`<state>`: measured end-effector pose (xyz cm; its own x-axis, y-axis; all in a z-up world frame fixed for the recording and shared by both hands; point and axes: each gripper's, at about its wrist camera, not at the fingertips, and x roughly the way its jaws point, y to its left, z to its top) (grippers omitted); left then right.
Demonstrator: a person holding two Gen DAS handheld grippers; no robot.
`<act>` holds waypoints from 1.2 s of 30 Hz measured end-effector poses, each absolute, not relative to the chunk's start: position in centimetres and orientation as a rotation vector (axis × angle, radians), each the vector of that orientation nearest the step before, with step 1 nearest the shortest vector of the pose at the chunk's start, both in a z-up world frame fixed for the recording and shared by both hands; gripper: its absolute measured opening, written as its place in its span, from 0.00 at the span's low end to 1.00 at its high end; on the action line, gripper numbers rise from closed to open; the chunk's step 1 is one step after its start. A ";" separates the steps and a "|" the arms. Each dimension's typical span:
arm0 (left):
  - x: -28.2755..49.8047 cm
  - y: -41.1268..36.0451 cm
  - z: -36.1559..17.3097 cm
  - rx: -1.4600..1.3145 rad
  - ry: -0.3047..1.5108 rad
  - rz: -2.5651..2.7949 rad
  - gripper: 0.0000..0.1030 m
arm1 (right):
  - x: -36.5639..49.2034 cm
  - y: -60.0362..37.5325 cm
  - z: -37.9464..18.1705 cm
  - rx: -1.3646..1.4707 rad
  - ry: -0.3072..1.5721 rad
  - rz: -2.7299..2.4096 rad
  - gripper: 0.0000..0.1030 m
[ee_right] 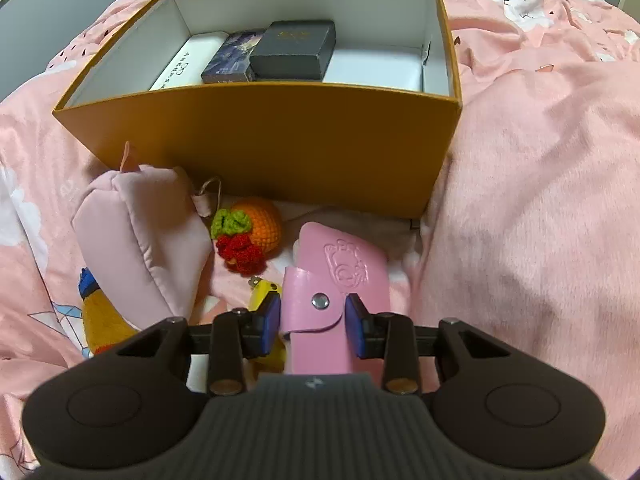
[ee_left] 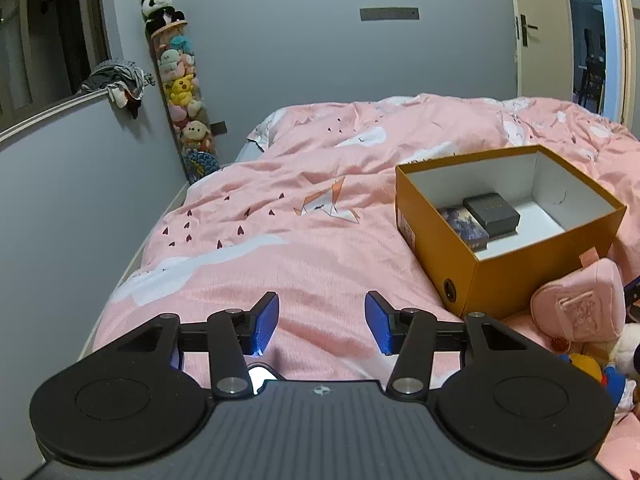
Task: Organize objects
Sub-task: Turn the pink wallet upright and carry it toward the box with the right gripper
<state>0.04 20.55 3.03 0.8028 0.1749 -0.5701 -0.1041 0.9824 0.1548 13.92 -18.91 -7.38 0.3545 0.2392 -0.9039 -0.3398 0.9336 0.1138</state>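
Packing loose items into the box (ee_right: pixel 256 136): right tool (ee_right: pixel 312 318) has closed on a pink case (ee_right: pixel 340 280) lying just before the box.
Next, likely a lift over the near wall. Box holds a dark case (ee_right: pixel 294 50), a blue pack (ee_right: pixel 232 58) and a white one (ee_right: pixel 188 62). Left tool (ee_left: pixel 320 320) hangs open and empty, left of the box.

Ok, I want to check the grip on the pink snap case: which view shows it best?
The right wrist view: the pink snap case sits between the right gripper pads, which press its sides. The left wrist view doesn't show it at all.
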 end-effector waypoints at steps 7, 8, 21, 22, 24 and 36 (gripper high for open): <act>-0.1 19.3 5.7 0.040 0.553 0.121 0.58 | 14.4 -19.9 -6.2 -0.042 1.141 0.368 0.34; 0.0 18.6 6.1 0.040 0.551 0.113 0.58 | 14.5 -20.1 -6.1 -0.010 1.147 0.376 0.34; 0.9 14.6 5.3 0.168 0.660 0.067 0.58 | 15.3 -24.0 -5.8 0.107 1.132 0.309 0.32; 0.7 15.3 5.1 0.190 0.663 0.086 0.58 | 15.3 -24.2 -5.9 0.112 1.130 0.305 0.32; 0.6 16.5 4.5 0.233 0.682 0.112 0.58 | 15.3 -24.4 -6.2 0.122 1.132 0.296 0.32; 1.8 18.1 2.3 0.296 0.701 0.190 0.52 | 14.6 -23.8 -5.4 0.030 1.072 0.244 0.33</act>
